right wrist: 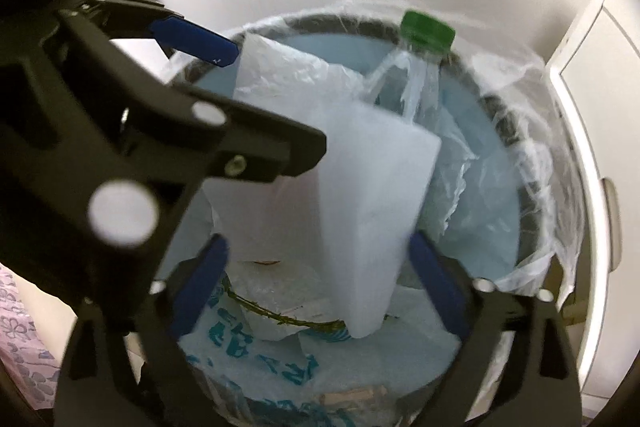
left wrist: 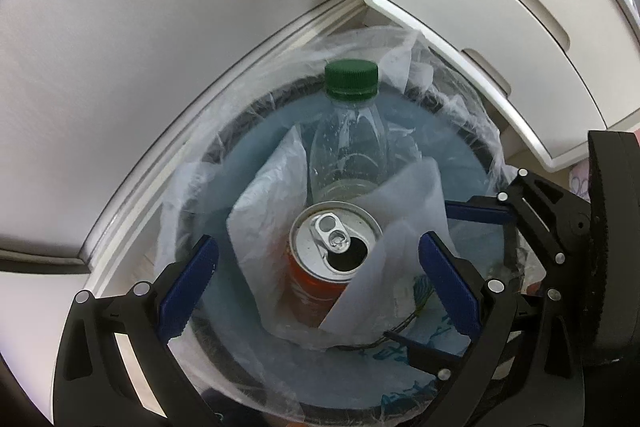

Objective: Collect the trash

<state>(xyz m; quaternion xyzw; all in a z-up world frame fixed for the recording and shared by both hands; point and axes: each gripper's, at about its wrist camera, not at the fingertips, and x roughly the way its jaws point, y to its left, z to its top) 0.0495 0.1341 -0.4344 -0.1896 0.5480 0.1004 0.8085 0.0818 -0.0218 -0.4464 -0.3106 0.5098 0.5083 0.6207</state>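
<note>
A round bin (left wrist: 208, 155) lined with a clear plastic bag stands in a wall corner. Inside it stand an open orange soda can (left wrist: 316, 283), a clear bottle with a green cap (left wrist: 350, 147) and a white foam block (left wrist: 416, 187). My left gripper (left wrist: 318, 283) is open above the bin, its blue pads either side of the can without touching it. My right gripper (right wrist: 320, 291) is open; the foam block (right wrist: 372, 211) stands between its pads, and no grip shows. The bottle (right wrist: 424, 67) leans at the bin's far side. The left gripper's finger (right wrist: 192, 37) crosses the right wrist view.
A white drawer unit (left wrist: 500, 7) stands right of the bin. White walls and a skirting board (left wrist: 192, 99) close in behind it. Printed plastic bags (right wrist: 260, 351) and a green stem lie in the bin. A floral cloth (right wrist: 16, 339) shows at far left.
</note>
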